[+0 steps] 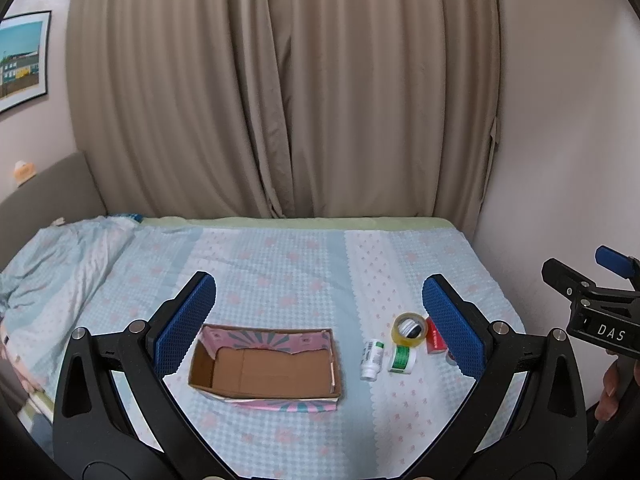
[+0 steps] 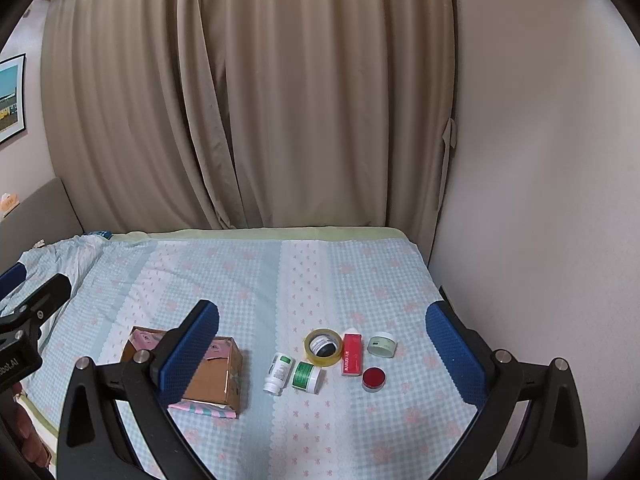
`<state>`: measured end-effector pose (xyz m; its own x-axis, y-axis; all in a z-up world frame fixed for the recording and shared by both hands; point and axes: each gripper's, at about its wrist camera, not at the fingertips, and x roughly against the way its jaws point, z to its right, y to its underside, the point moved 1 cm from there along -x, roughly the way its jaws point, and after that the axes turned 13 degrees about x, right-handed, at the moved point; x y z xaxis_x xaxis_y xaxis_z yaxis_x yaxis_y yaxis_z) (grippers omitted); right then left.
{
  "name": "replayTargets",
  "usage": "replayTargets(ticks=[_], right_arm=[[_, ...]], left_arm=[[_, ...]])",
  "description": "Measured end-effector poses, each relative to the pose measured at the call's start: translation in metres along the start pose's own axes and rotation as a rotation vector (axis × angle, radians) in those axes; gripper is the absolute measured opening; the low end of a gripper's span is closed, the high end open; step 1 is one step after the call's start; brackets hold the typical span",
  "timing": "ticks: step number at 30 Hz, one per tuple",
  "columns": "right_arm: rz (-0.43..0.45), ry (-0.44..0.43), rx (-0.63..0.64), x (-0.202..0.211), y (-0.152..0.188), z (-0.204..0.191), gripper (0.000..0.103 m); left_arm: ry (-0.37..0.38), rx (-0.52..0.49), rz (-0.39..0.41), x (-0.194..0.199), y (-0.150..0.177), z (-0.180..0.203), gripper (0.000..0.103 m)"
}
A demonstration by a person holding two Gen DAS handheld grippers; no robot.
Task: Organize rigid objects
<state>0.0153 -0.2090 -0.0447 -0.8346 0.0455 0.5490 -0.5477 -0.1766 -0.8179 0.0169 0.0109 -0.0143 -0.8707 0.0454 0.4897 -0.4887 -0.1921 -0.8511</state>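
Observation:
An open cardboard box (image 1: 272,372) lies on the bed, empty inside; it also shows in the right wrist view (image 2: 216,380). To its right lie a white bottle (image 2: 278,373), a green-labelled jar (image 2: 307,377), a yellow tape roll (image 2: 324,346), a red box (image 2: 352,354), a pale green jar (image 2: 382,345) and a red-lidded tin (image 2: 374,378). The bottle (image 1: 372,360), tape roll (image 1: 410,329) and red box (image 1: 435,340) also show in the left wrist view. My left gripper (image 1: 318,324) is open above the box. My right gripper (image 2: 322,344) is open above the small items.
The bed has a light blue patterned sheet (image 2: 248,280) with a rumpled blanket (image 1: 52,264) at the left. Beige curtains (image 1: 280,88) hang behind. A wall (image 2: 540,200) runs close along the bed's right side. A headboard (image 1: 44,196) stands at the left.

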Motion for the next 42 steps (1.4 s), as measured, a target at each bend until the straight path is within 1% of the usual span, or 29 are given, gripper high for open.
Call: replayTargets(ticks=[7,10,13,15,19,21,22,23,24,26,29,31,36,39,42], right_arm=[[-0.01,-0.003,-0.009,-0.002,0.001,-0.004,0.103],[-0.028,-0.002,-0.027,-0.003,0.0,-0.005,0.103],[-0.046,0.01,-0.043,-0.008,-0.001,-0.005,0.103],[-0.069,0.015,-0.056,-0.015,0.002,-0.003,0.103],[-0.124,0.028,-0.079,-0.033,0.012,0.006,0.103],[-0.164,0.038,-0.081,-0.045,0.02,0.012,0.103],[-0.183,0.038,-0.085,-0.053,0.018,0.016,0.103],[-0.207,0.035,-0.092,-0.061,0.023,0.022,0.103],[-0.22,0.029,-0.1,-0.069,0.02,0.027,0.103],[-0.247,0.012,-0.12,-0.086,0.026,0.039,0.103],[-0.292,-0.021,-0.132,-0.12,0.033,0.056,0.103],[-0.321,-0.038,-0.122,-0.147,0.039,0.063,0.103],[-0.434,-0.081,-0.111,-0.22,0.072,0.077,0.103],[-0.524,-0.114,-0.113,-0.265,0.095,0.077,0.103],[-0.596,-0.136,-0.099,-0.303,0.114,0.076,0.103]], left_arm=[[-0.012,-0.014,-0.035,-0.011,-0.005,-0.006,0.102],[-0.005,-0.029,-0.06,-0.024,-0.012,-0.007,0.102],[0.033,-0.033,-0.111,-0.047,-0.015,-0.007,0.102],[0.072,-0.043,-0.161,-0.067,-0.011,-0.005,0.102],[0.084,-0.077,-0.235,-0.108,0.006,0.005,0.102],[0.089,-0.075,-0.303,-0.134,0.019,0.012,0.102],[0.091,-0.075,-0.325,-0.142,0.023,0.015,0.102],[0.09,-0.08,-0.363,-0.156,0.031,0.02,0.102],[0.085,-0.088,-0.383,-0.166,0.036,0.024,0.102],[0.066,-0.108,-0.426,-0.188,0.047,0.032,0.102],[0.041,-0.123,-0.496,-0.229,0.065,0.043,0.102],[0.026,-0.128,-0.563,-0.263,0.081,0.05,0.102],[-0.009,-0.169,-0.691,-0.333,0.117,0.06,0.102],[-0.027,-0.182,-0.77,-0.372,0.143,0.066,0.102],[-0.052,-0.217,-0.847,-0.407,0.171,0.072,0.102]])
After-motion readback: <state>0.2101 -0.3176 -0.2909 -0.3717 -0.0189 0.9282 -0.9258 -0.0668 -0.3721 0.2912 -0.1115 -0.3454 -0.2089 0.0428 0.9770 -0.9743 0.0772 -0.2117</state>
